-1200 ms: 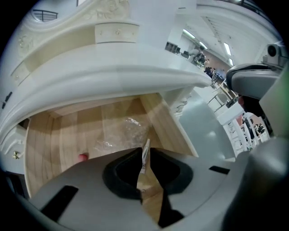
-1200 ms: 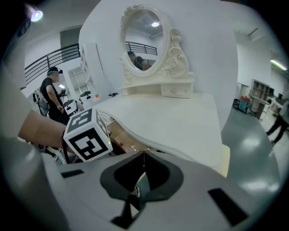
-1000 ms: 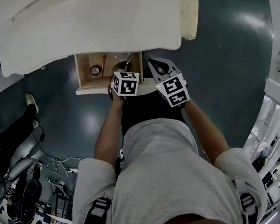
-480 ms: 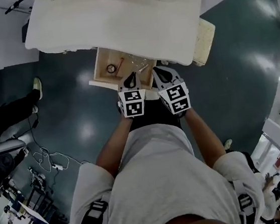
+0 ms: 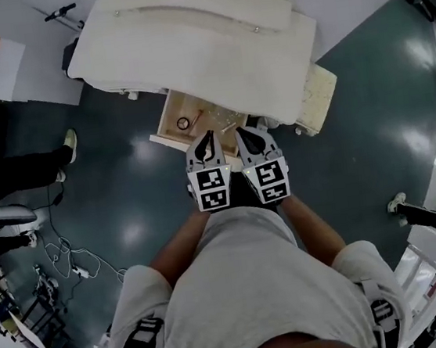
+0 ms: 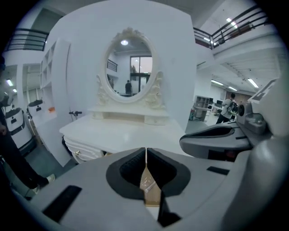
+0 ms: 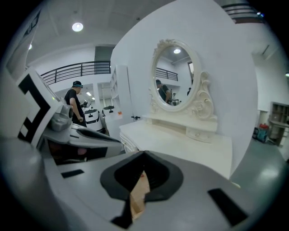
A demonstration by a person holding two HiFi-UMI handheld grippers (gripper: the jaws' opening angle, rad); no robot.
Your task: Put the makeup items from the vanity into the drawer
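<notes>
Makeup items (image 5: 185,123) lie in the open drawer (image 5: 167,120) under the bench (image 5: 186,39), just beyond your gripper tips. Your left gripper (image 5: 206,136), its jaws just closed, and your right gripper (image 5: 247,132) are both closed and empty.

The drawer (image 5: 170,114) stands open just ahead and left of the right tool (image 5: 249,132), small items (image 5: 184,123) in it, the desk (image 5: 193,38) above and beyond, the mirror (image 7: 175,74) at the desk's far edge.

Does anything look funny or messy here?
Only the drawer under the vanity stands out: it hangs pulled out over the floor, with a round item and a red stick lying inside. Nothing looks spilled or broken.
</notes>
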